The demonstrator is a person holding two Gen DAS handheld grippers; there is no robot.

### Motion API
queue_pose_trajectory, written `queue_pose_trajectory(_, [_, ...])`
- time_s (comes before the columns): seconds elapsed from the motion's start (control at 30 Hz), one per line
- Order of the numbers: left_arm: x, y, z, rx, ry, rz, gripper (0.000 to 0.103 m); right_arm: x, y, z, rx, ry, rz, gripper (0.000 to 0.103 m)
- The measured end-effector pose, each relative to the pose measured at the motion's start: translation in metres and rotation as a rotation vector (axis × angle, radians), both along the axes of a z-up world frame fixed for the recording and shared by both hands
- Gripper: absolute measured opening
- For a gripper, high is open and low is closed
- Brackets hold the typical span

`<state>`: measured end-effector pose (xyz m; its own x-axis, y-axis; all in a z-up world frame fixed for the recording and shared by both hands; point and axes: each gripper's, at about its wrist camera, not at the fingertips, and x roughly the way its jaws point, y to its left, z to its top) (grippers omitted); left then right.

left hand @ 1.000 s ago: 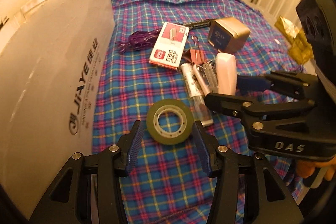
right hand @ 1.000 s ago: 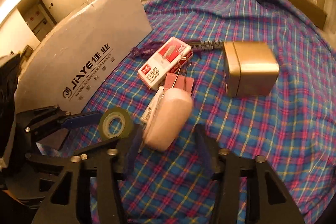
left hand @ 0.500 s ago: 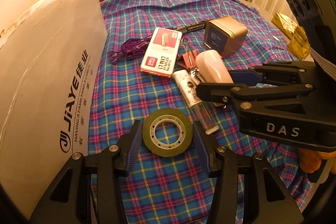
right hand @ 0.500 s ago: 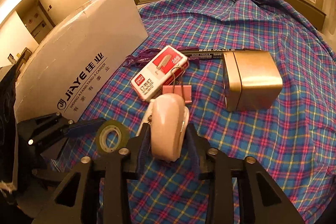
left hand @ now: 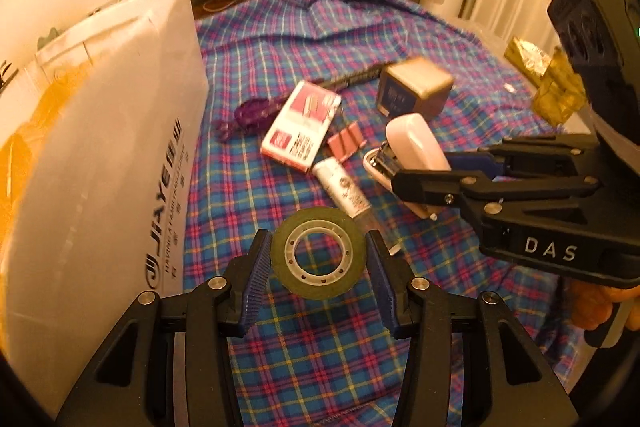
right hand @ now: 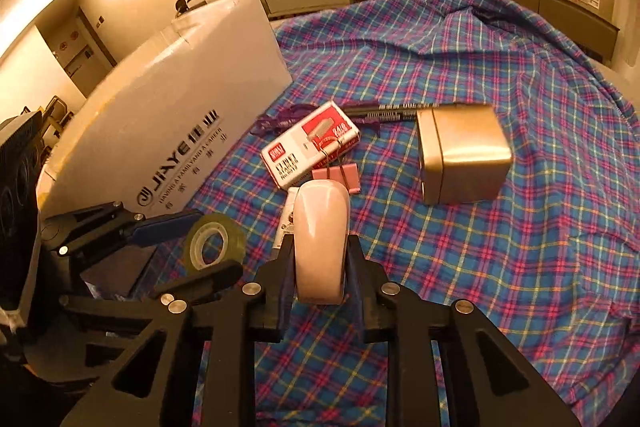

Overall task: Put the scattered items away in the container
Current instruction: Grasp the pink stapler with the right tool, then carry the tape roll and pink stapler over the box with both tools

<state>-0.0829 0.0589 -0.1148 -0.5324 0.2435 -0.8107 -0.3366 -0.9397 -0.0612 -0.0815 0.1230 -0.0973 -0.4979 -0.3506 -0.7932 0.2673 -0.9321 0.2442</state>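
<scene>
- White carton (left hand: 92,163) standing at 9 o'clock of the clutter, printed wall facing the items; probably the container, set close so carries stay short; opening not visible, so contents cannot be told.
- Left gripper (left hand: 318,263) low over the plaid cloth (left hand: 320,347), pads bracketing the tape roll (left hand: 318,253) across its width; roll tilted up off the cloth and apparently touching both pads, so judged gripped; wide stance explained by the roll's diameter.
- Purple clip (left hand: 250,113), staple box (left hand: 300,127), pink binder clips (left hand: 346,143) and glue tube (left hand: 346,189) lying loose at 12 to 1 o'clock of the roll, not yet tidied; dark pen (left hand: 352,79) behind the staple box.
- Gold tin (right hand: 460,155) on its side at 2 o'clock of the right gripper, well apart from it; untouched.
- Right gripper (right hand: 320,267) clamped on the pink stapler (right hand: 320,239); jaws just closing, stapler between them; held by its narrow flanks near the rear, nose pointing away, likely for a firm flat bite; front end appears raised in the left wrist view.
- Judgement: both pickups made at once; next step likely a swing toward 9 o'clock to the carton.
</scene>
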Motion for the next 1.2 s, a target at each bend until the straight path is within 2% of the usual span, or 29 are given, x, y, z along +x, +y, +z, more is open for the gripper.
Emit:
queue_pose_trajectory(0.2, [0.006, 0.000, 0.020, 0.014, 0.051, -0.006, 0.049, 0.007, 0.000, 0.015, -0.022, 0.030, -0.003, 0.025])
queue_pose_trajectory(0.8, [0.022, -0.012, 0.071, 0.120, 0.151, -0.013, 0.049, 0.033, -0.007, 0.051, -0.071, 0.108, -0.037, 0.025])
queue_pose_trajectory(1.2, [0.023, -0.052, 0.091, 0.250, 0.146, 0.043, 0.049, 0.063, -0.024, 0.082, -0.090, 0.155, -0.066, 0.025])
